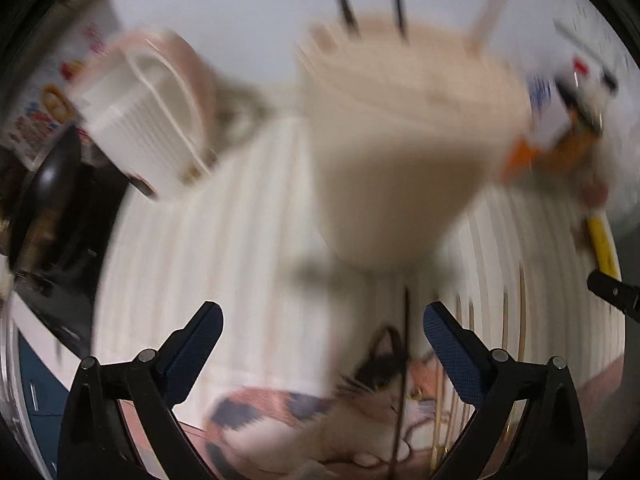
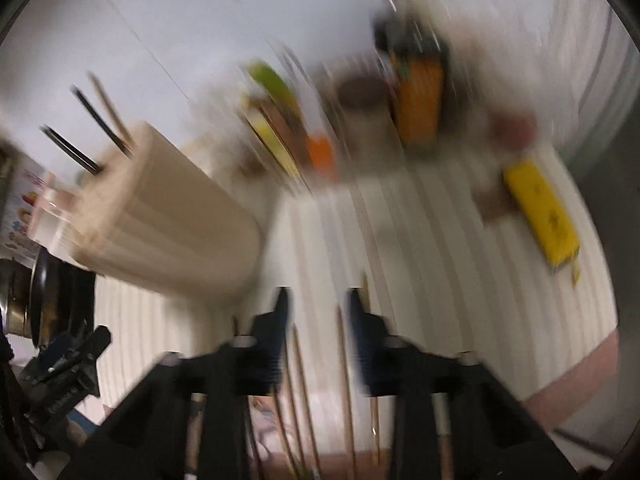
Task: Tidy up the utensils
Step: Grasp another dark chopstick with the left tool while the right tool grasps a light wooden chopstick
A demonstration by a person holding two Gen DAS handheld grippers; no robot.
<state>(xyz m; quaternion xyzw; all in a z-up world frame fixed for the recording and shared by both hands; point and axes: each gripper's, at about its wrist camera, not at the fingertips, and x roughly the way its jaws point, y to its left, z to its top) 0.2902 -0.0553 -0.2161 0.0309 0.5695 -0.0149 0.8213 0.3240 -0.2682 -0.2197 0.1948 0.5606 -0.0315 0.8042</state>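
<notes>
Both views are motion-blurred. A beige utensil holder cup (image 1: 404,140) stands ahead of my left gripper (image 1: 322,332), with dark chopsticks (image 1: 344,0) and a pale stick in it. The left gripper is open and empty. A dark chopstick (image 1: 404,360) and brass-coloured utensils (image 1: 436,432) lie on the striped mat between its fingers. In the right wrist view the cup (image 2: 172,220) is at the left. My right gripper (image 2: 318,300) is partly open above several wooden chopsticks (image 2: 344,380) lying on the mat; nothing shows between its fingertips.
A white ribbed container (image 1: 148,120) lies tilted at back left beside a black pan (image 1: 48,196). Bottles and packets (image 2: 418,100) stand at the back. A yellow flat object (image 2: 540,216) lies at right. The mat (image 1: 220,260) has a cat picture.
</notes>
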